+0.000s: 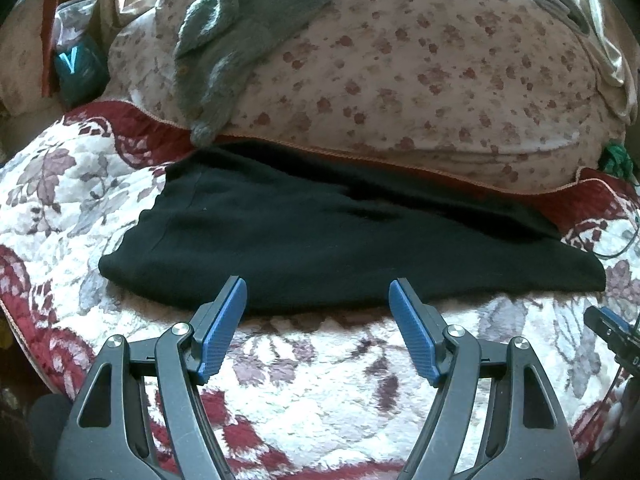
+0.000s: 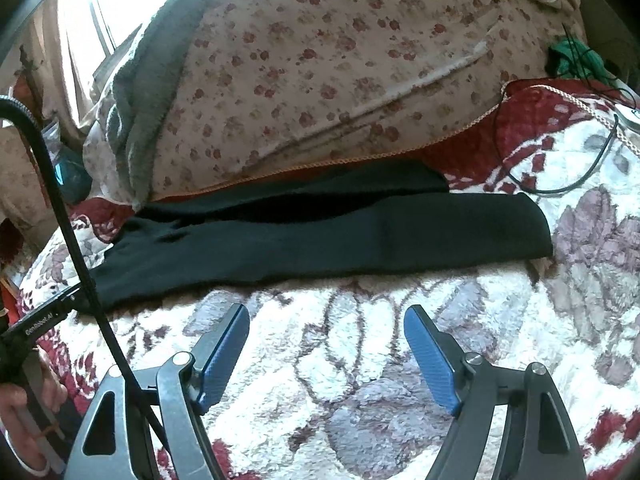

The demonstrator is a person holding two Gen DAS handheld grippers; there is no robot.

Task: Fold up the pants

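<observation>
— When you look from the left wrist, what do you see?
— One pair of black pants (image 1: 340, 240) lies flat on the bed, on the flowery blanket (image 1: 300, 360), right up against a big spotty pillow (image 1: 400, 72). The left claw (image 1: 318, 300) is wide open and holds nothing. Its tips sit just at the near edge of the pants.
— Will the pants be hard to move?
— I think not. They look soft, light and floppy, so they will sag. A good place to pinch is the near edge or an end.
— And from the right wrist?
— Same one pair of pants (image 2: 360, 232), looking like a long strip with one layer on another. The right claw (image 2: 326, 320) is wide open too, empty, near the pants but not touching. So: one pants, two claws, one pillow, one grey towel (image 2: 160, 80) on it.
</observation>
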